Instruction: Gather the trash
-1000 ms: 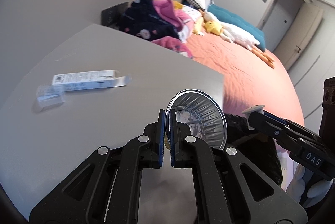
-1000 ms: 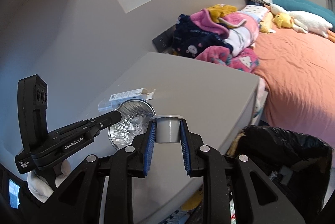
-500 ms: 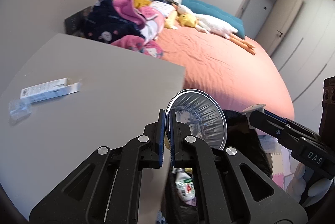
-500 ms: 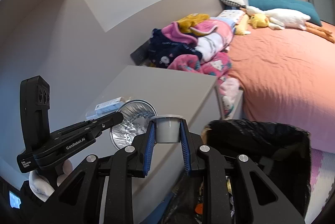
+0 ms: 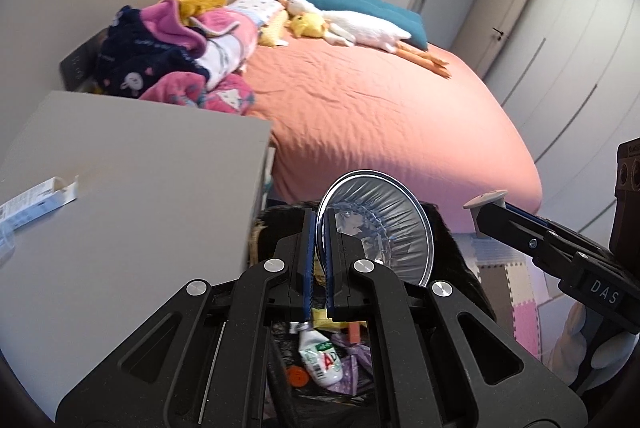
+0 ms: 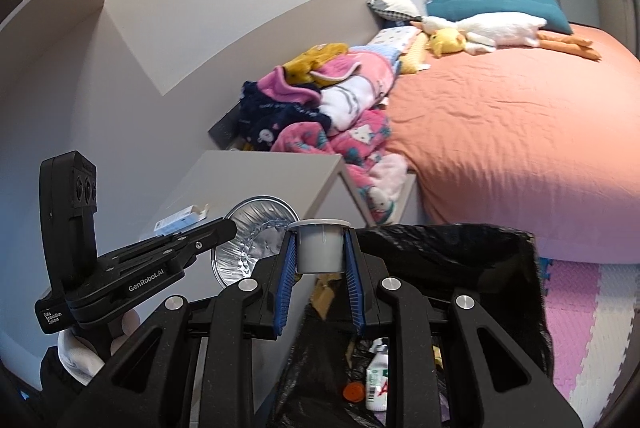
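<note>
Above the black-lined trash bin (image 6: 500, 268), both grippers have come off the grey table (image 5: 140, 187) since a second ago. The left gripper (image 5: 319, 268) stays clamped on the foil dish (image 5: 384, 224), the right gripper (image 6: 319, 260) on the small grey cup (image 6: 319, 248). Both items now seem placed for release; the white carton (image 5: 36, 201) remains on the table.

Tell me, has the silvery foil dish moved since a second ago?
Yes. The foil dish, pinched in the left gripper, has left the grey table and now hangs over the black trash bag.

trash bag (image 6: 480, 268) below the table (image 5: 140, 187) edge, bed (image 5: 380, 115) behind, box (image 5: 36, 199) on table
</note>
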Demonstrator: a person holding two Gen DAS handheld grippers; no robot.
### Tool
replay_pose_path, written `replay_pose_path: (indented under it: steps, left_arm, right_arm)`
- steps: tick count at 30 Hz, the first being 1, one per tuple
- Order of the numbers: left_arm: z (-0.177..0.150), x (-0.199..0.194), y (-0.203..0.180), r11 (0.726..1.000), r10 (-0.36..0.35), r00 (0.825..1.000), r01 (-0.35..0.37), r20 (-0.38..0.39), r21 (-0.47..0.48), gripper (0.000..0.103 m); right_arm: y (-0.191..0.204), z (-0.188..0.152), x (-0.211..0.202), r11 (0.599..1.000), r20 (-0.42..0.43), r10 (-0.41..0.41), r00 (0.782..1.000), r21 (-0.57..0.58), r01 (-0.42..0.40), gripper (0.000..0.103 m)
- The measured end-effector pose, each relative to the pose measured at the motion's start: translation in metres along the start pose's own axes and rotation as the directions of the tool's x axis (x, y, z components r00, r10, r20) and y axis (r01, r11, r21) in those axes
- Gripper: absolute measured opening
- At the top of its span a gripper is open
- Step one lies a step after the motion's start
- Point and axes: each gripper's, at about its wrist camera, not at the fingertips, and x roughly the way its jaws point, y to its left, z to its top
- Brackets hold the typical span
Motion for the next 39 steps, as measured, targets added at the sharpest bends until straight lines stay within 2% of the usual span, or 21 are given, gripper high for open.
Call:
replay_pose_path:
  steps: [11,13,14,15,16,17,18,20,27,39]
  left_arm:
    - [0.004,0.025,-0.044,0.994,-0.069,0.996,0.073,-0.056,0.087,0.003]
    - [0.003,0.033,-0.048,0.989,-0.104,0.989,0.113,-0.101,0.091,0.003]
    - [0.002,0.037,-0.049,0.987,-0.119,0.984,0.131,-0.130,0.088,0.003]
    - [0.000,0.043,-0.050,0.989,-0.101,0.981,0.117,-0.164,0.092,0.009]
    - [-0.001,0.047,-0.051,0.991,-0.078,0.980,0.097,-0.183,0.097,0.035]
    - [-0.003,0.052,-0.052,0.992,-0.044,0.977,0.067,-0.209,0.105,0.059]
    - [-0.004,0.055,-0.052,0.993,-0.015,0.976,0.040,-0.218,0.110,0.092]
    - [-0.007,0.048,-0.054,0.991,-0.013,0.985,0.035,-0.171,0.127,0.092]
    - [-0.010,0.044,-0.056,0.990,-0.022,0.987,0.044,-0.160,0.136,0.092]
    - [-0.010,0.028,-0.034,0.996,0.018,0.993,-0.007,-0.118,0.093,0.092]
  right_arm:
    - [-0.038,-0.005,-0.027,0.996,0.033,-0.060,0.998,0.070,0.057,0.026]
    - [-0.047,-0.007,-0.033,0.993,0.032,-0.064,0.997,0.100,0.060,0.026]
    - [-0.051,-0.008,-0.036,0.991,0.035,-0.065,0.997,0.120,0.061,0.031]
    - [-0.056,-0.009,-0.042,0.987,0.050,-0.076,0.996,0.147,0.068,0.048]
    - [-0.059,-0.010,-0.047,0.983,0.069,-0.096,0.993,0.161,0.084,0.057]
    - [-0.062,-0.011,-0.054,0.978,0.090,-0.129,0.988,0.175,0.112,0.073]
    - [-0.065,-0.012,-0.060,0.973,0.112,-0.159,0.981,0.189,0.136,0.079]
    - [-0.068,-0.011,-0.065,0.969,0.123,-0.168,0.978,0.202,0.141,0.080]
    - [-0.071,-0.014,-0.064,0.968,0.117,-0.166,0.979,0.209,0.140,0.080]
    - [-0.049,-0.009,-0.048,0.984,0.094,-0.108,0.990,0.149,0.093,0.080]
